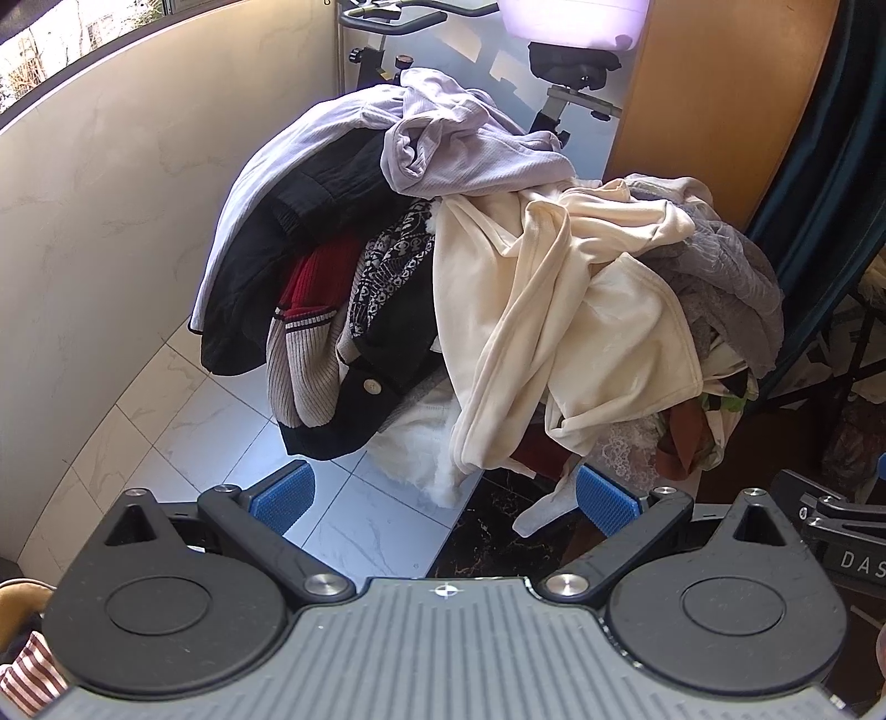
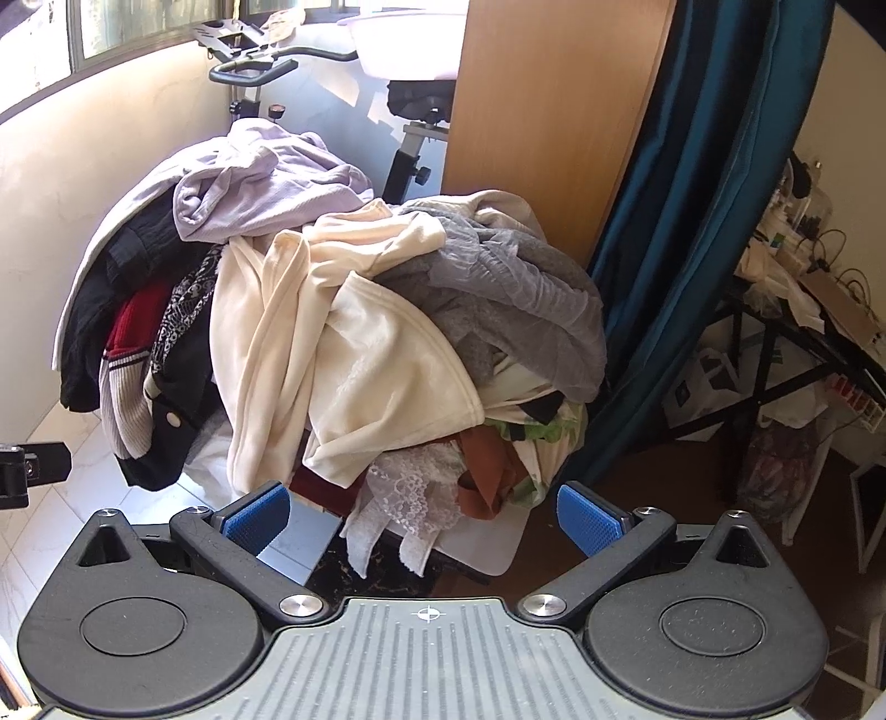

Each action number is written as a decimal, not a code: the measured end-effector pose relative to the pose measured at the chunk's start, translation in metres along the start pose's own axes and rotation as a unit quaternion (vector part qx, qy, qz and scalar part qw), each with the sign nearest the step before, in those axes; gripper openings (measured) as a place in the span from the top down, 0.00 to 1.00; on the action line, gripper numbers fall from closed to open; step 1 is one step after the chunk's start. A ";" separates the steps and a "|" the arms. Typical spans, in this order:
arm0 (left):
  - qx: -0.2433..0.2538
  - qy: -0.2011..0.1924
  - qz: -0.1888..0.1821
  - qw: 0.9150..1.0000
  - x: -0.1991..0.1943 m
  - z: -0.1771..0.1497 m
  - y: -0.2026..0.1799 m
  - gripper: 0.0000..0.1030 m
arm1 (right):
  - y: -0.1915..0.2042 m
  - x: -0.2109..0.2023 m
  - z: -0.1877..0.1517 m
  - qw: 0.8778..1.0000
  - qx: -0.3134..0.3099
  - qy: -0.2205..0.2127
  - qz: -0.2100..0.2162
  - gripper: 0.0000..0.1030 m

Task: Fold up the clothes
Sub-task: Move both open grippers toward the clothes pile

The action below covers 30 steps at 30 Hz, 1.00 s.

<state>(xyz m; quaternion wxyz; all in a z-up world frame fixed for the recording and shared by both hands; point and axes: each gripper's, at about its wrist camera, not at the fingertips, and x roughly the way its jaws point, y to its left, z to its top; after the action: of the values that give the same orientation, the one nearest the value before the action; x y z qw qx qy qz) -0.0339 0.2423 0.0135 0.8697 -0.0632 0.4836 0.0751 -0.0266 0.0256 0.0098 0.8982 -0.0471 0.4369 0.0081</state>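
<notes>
Exercise bike [image 1: 387, 33] behind clothes pile [image 1: 498, 277]; curtain [image 2: 692, 221] beside.

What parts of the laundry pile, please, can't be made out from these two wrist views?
- What supports the clothes pile: buried in both views.
- The cream garment: its type, since it is bunched.
- The black garment: mostly under the lilac top.
- The lace piece: upper part tucked under other clothes in the right view.

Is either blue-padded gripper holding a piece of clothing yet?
No, the left gripper and right gripper are both open and empty, short of the heaped pile of clothes.
</notes>
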 end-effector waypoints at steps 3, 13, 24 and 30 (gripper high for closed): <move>-0.001 0.001 -0.003 1.000 0.000 -0.002 0.006 0.01 | -0.005 -0.002 0.001 1.000 0.026 -0.001 0.011 0.01; -0.039 -0.011 -0.017 0.999 -0.003 -0.005 0.047 0.01 | 0.011 -0.015 -0.004 0.998 0.054 -0.026 0.022 0.01; -0.088 -0.007 -0.035 0.995 0.001 -0.017 0.103 0.01 | 0.050 -0.014 -0.005 0.998 0.057 -0.019 0.034 0.01; -0.095 -0.012 -0.037 0.995 0.004 -0.019 0.109 0.01 | 0.058 -0.001 0.001 0.998 0.041 -0.009 0.037 0.01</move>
<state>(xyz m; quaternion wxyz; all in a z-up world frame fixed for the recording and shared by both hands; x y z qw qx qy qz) -0.0684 0.3465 -0.0038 0.8678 -0.1627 0.4610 0.0894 -0.0298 0.0836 0.0065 0.9024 0.0064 0.4302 0.0236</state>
